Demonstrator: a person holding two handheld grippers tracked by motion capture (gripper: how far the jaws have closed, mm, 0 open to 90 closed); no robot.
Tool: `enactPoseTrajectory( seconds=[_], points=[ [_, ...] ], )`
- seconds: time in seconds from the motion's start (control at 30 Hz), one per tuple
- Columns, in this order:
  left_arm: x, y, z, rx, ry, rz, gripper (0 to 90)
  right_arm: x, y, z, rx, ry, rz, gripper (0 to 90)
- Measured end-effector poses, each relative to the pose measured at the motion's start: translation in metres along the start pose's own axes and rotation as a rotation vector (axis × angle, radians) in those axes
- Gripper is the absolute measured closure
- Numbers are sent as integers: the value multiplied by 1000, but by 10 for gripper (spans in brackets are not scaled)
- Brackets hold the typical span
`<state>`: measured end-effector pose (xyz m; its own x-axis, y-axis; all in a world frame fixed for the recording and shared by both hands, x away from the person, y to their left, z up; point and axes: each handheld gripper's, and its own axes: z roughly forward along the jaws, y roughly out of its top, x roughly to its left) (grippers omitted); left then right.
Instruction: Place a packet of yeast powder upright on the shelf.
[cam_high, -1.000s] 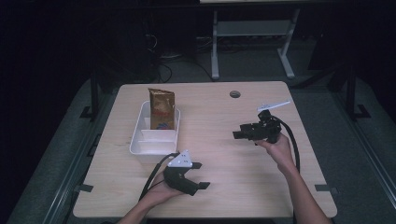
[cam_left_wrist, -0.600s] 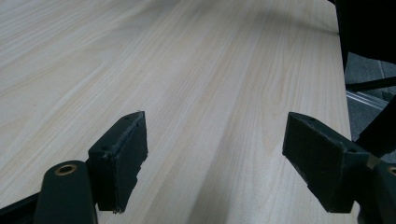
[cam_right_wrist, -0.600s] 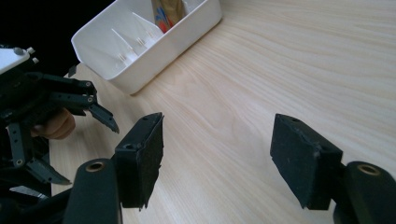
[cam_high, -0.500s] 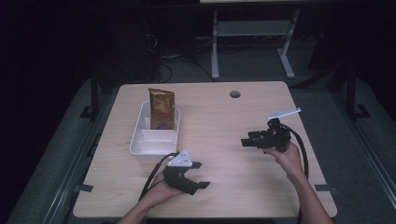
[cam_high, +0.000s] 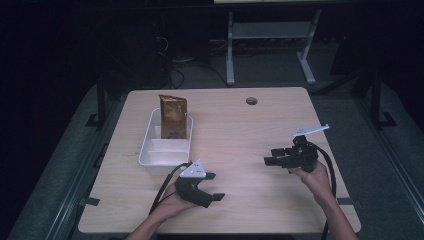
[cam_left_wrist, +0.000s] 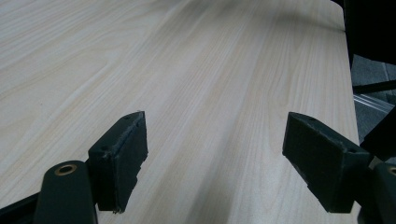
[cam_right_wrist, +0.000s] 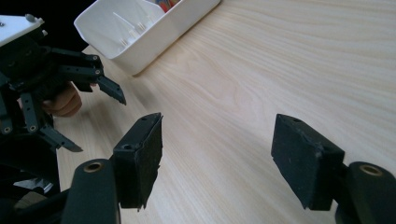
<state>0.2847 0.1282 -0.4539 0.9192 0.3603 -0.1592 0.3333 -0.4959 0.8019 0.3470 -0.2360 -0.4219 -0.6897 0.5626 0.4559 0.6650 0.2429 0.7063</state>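
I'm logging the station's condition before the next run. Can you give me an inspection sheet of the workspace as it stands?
Surface: light wooden table, round grommet hole near far edge.
Job's things: white divided tray; brown snack bag upright in its far compartment.
Clutter: nothing seen.
Grippers: left gripper open, empty; right gripper open, empty, both low over the table.
Cables: one trails from each gripper toward the person.
Surroundings: dark floor, grey metal frame beyond the table.

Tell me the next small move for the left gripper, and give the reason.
Probably swing the left gripper toward the white tray and the brown packet standing upright in its far end. Its jaws stand open with nothing between them, it rests low by the table's near edge, and the tray lies just beyond it.
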Motion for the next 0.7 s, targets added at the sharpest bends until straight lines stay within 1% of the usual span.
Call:
enactPoseTrajectory(
  seconds=[0.37,0.7],
  points=[
    [0,0,0,2,3,-1,218,1,-15,-4,16,0,11,323],
    [0,0,1,5,8,1,218,5,-31,-8,34,0,14,320]
  ],
)
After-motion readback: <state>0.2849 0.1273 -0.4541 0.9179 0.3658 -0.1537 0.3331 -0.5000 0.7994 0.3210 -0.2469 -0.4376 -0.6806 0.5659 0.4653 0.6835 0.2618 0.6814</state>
